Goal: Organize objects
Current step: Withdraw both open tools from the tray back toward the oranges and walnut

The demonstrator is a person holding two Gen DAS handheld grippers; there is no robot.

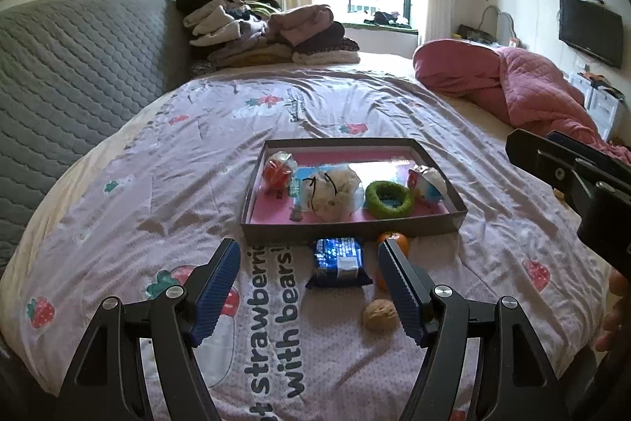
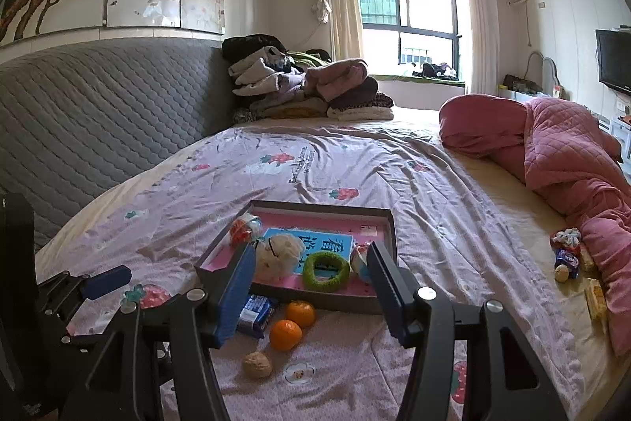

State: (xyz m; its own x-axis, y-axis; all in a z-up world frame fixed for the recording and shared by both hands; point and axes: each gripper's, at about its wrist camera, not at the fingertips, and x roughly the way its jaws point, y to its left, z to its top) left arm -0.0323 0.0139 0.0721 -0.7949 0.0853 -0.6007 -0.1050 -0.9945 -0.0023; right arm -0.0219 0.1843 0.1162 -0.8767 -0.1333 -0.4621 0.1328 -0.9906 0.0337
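On the bed, just beyond the strawberry-print lilac sheet's [image 1: 157, 184] big lettering, sits the shallow grey cardboard tray with the pink floor [image 1: 457, 214], and it's partly filled. Inside it: a red-and-white wrapped ball [image 1: 278, 168] at the far left corner, a cream fluffy pouch with a black cord [image 1: 335, 194] lying over a blue printed booklet [image 2: 315, 243], a fuzzy green ring [image 1: 388, 199] to the right of that, and a red-white-blue wrapped snack [image 1: 428, 182] against the right wall.

Plenty remains outside, I'd judge. Touching the tray's near wall lies a dark blue foil snack packet [image 1: 339, 261]; beside it two round oranges [image 2: 286, 334] and, nearer the camera, a tan wrinkled walnut [image 1: 380, 315]. Well to the right of the tray, by the rumpled pink quilt [image 2: 572, 160], a small heap of wrapped sweets [image 2: 568, 255] waits too.

Left tongs [image 1: 311, 289] hang released, straddling the blue packet without touching it. Right tongs [image 2: 309, 290] are spread too, empty, in front of the tray.
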